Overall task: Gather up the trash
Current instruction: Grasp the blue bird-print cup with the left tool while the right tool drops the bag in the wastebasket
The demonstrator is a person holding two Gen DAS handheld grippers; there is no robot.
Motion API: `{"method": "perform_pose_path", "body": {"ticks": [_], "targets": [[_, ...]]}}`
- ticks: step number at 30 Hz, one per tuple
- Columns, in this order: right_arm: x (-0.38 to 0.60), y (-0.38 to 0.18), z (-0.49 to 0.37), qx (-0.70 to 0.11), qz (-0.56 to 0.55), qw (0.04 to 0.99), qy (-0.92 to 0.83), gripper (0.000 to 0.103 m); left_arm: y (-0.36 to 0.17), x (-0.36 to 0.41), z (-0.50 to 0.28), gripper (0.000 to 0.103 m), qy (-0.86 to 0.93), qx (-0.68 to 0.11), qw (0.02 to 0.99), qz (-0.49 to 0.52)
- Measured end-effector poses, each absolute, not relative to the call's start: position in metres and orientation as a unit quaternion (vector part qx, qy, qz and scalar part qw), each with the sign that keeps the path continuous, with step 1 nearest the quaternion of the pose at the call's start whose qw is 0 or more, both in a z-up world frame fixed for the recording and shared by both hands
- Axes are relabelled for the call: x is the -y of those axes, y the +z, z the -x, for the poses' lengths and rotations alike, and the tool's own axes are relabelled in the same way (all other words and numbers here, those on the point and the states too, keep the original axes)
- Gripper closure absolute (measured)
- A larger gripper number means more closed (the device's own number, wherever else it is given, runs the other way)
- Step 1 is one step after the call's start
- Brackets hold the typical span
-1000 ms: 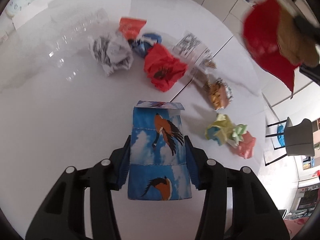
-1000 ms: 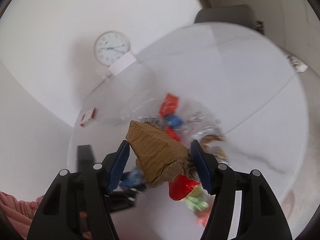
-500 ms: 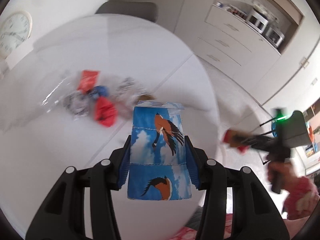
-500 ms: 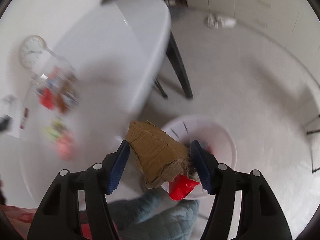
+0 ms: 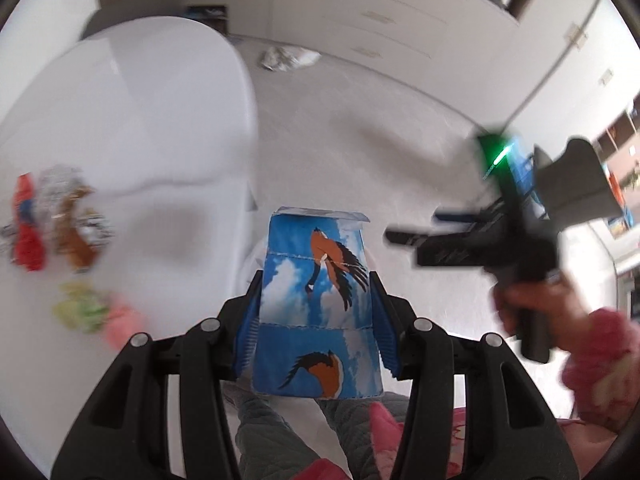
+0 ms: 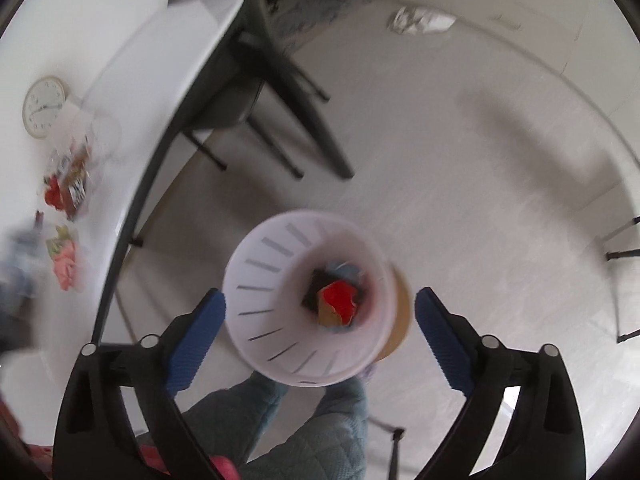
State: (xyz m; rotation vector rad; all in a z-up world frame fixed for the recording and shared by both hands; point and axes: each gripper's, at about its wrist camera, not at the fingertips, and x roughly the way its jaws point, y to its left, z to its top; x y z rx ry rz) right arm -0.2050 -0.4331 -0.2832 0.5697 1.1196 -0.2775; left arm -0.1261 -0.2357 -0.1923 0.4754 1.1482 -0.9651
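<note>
My left gripper [image 5: 316, 312] is shut on a blue carton with bird pictures [image 5: 318, 304], held off the table's edge above the floor. My right gripper [image 6: 318, 334] is open and empty, right above a white slotted trash bin [image 6: 272, 284] on the floor. Brown cardboard and a red wrapper [image 6: 338, 300] lie inside the bin. The right gripper also shows in the left wrist view [image 5: 436, 228], at the right, in a hand. Several crumpled wrappers [image 5: 52, 220] lie on the white table [image 5: 140, 112].
A dark chair [image 6: 256, 80] stands by the table, beyond the bin. A crumpled white bag [image 6: 420, 20] lies on the floor by the cabinets. My legs in grey-blue trousers [image 6: 304, 428] are under the bin's near side.
My right gripper opened and let the cardboard and red wrapper fall into the bin. My left gripper swung with the carton from over the table toward the floor.
</note>
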Motion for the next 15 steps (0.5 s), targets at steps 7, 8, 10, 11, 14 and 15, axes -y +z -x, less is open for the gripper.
{"method": "perform_pose_path", "body": {"ticks": [7,8,10,11,14,15], "targets": [[0.458,-0.253,0.235,-0.499,-0.262,0.815,-0.131,0.006,-0.258,0.272,0.134,0.026,-0.384,-0.564,0.690,-0.241],[0.458,-0.248,0.238,-0.499,-0.261,0.816,-0.129,0.006,-0.262,0.273,0.133,0.025,-0.378,-0.567,0.692,-0.239],[0.455,-0.247,0.237,-0.502,-0.254,0.818,-0.123,0.006,-0.260,0.271,0.129,0.023,-0.371,-0.571,0.695,-0.232],[0.452,-0.246,0.237,-0.503,-0.250,0.819,-0.120,0.006,-0.256,0.270,0.127,0.022,-0.369,-0.570,0.698,-0.228],[0.445,-0.236,0.233,-0.501,-0.241,0.824,-0.109,0.006,-0.221,0.255,0.119,0.021,-0.365,-0.550,0.728,-0.186],[0.442,-0.226,0.232,-0.496,-0.235,0.829,-0.104,0.006,-0.209,0.249,0.119,0.017,-0.363,-0.542,0.737,-0.175]]}}
